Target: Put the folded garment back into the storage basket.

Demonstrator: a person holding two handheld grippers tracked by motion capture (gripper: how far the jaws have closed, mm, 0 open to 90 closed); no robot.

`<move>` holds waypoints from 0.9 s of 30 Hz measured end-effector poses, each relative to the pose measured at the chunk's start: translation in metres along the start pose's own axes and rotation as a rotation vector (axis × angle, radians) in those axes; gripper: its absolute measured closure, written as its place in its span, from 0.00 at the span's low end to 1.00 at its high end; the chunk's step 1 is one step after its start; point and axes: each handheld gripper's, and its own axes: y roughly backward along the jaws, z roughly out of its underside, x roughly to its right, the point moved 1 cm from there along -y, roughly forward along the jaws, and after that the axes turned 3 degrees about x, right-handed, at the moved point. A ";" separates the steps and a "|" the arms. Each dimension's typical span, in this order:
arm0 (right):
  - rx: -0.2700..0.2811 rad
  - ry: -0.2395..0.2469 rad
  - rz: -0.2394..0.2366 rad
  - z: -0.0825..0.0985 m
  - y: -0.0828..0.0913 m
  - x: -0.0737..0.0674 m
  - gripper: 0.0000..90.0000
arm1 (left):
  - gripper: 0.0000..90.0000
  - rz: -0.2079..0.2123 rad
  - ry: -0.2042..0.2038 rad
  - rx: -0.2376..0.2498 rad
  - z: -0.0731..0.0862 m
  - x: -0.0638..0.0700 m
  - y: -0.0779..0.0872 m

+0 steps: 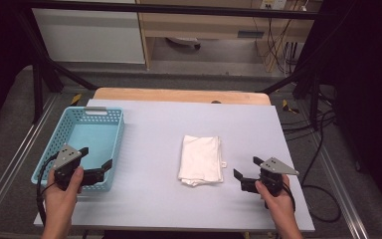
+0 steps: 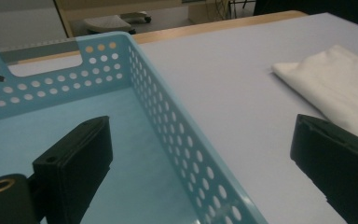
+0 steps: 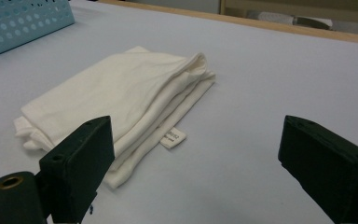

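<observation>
A folded white cloth [image 1: 201, 160] lies on the pale table near its middle, with a small label at its right edge. A light blue perforated basket [image 1: 115, 144] stands empty at the left. My left gripper [image 1: 95, 163] hovers over the basket's near right corner, jaws wide open and empty; in the left gripper view the basket wall [image 2: 177, 126] runs between the jaws and the cloth [image 2: 340, 84] lies beyond. My right gripper [image 1: 247, 169] rests right of the cloth, open and empty. Seen from the right gripper view, the cloth [image 3: 121, 93] lies just ahead of the left jaw.
The pale table sheet [image 1: 159, 129] has a wooden strip [image 1: 179, 94] along its far edge. Black frame bars stand at both back corners and cables trail on the floor at the right. Bare table surface lies between basket and cloth.
</observation>
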 end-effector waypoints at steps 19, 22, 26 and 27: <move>-0.046 -0.045 0.012 -0.003 -0.003 0.000 0.14 | 0.07 0.046 -0.074 0.008 -0.010 0.033 -0.007; -0.053 -0.051 0.011 -0.002 -0.003 0.001 0.13 | 0.07 0.049 -0.092 0.020 -0.012 0.040 -0.007; -0.059 -0.054 0.012 -0.002 -0.003 0.001 0.11 | 0.08 0.080 -0.129 0.020 -0.016 0.061 -0.010; -0.059 -0.054 0.012 -0.002 -0.003 0.001 0.11 | 0.08 0.080 -0.129 0.020 -0.016 0.061 -0.010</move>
